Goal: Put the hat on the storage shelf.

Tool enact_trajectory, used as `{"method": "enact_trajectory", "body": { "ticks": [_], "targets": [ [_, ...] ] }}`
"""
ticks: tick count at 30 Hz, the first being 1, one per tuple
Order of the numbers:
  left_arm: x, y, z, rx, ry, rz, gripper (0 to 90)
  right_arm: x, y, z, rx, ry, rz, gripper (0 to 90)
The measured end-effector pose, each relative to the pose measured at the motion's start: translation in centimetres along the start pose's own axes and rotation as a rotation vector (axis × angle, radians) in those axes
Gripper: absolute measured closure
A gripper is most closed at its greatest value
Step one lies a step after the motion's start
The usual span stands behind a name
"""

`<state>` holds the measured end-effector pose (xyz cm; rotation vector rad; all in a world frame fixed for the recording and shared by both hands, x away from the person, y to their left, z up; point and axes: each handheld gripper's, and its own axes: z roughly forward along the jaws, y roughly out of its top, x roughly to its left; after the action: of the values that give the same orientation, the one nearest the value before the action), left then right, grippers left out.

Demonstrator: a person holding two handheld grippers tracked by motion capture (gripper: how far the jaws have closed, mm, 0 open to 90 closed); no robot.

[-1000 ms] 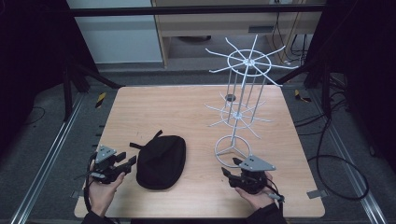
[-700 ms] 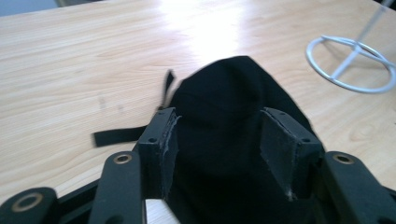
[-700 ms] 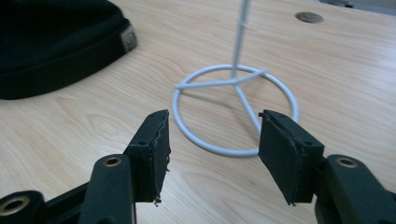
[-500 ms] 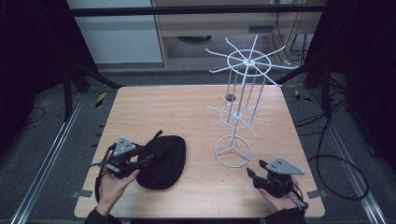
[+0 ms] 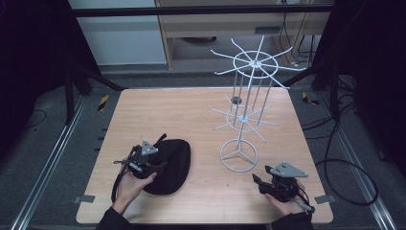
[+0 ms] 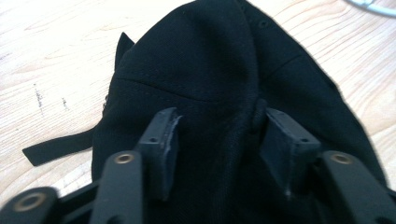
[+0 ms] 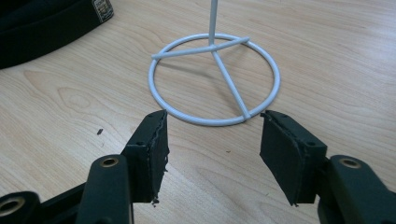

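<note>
A black cap (image 5: 170, 165) lies at the table's front left, with a strap (image 6: 56, 148) trailing off its edge. My left gripper (image 5: 160, 163) reaches over it from the left. Its jaws have just been closing with the cap's crown (image 6: 219, 70) bulging between them (image 6: 217, 135); a fold of cloth touches the right pad (image 6: 280, 135), and no firm pinch shows. My right gripper (image 5: 259, 181) rests open near the front right corner, nothing between its jaws (image 7: 212, 140). It points at the base ring (image 7: 214, 79) of the white wire stand (image 5: 244, 120), just short of it.
The stand's spokes spread wide at two levels over the table's right half, with a small dark disc (image 5: 235, 100) on one lower spoke. The cap's brim with a label (image 7: 102, 9) lies to the left of the ring. Bare wood (image 5: 163, 115) spans the far left.
My left gripper has slid right from beside the cap to over it. My right gripper moved right, away from the stand's base toward the corner, then stayed put.
</note>
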<state>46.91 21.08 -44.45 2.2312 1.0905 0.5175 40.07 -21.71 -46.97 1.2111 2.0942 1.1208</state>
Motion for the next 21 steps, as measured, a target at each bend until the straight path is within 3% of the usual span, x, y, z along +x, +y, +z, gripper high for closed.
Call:
{"method": "enact_trajectory", "body": {
  "ticks": [4, 5, 9, 21],
  "targets": [
    [0.1, -0.1, 0.3, 0.009, -0.005, 0.003, 57.3, 0.0, 0.0, 0.1, 0.007, 0.001, -0.004, 41.6],
    [0.1, -0.1, 0.4, 0.013, -0.012, 0.0, 67.9, 0.0, 0.0, 0.2, 0.01, 0.002, -0.006, 41.6],
    [0.1, -0.1, 0.2, 0.003, -0.018, 0.002, 75.7, -0.1, 0.0, 0.2, 0.011, 0.001, -0.006, 41.7],
    [-0.2, 0.1, -2.9, -0.156, -0.02, 0.009, 80.6, -0.3, -0.2, 0.3, 0.014, -0.003, -0.006, 42.0]
  ]
}}
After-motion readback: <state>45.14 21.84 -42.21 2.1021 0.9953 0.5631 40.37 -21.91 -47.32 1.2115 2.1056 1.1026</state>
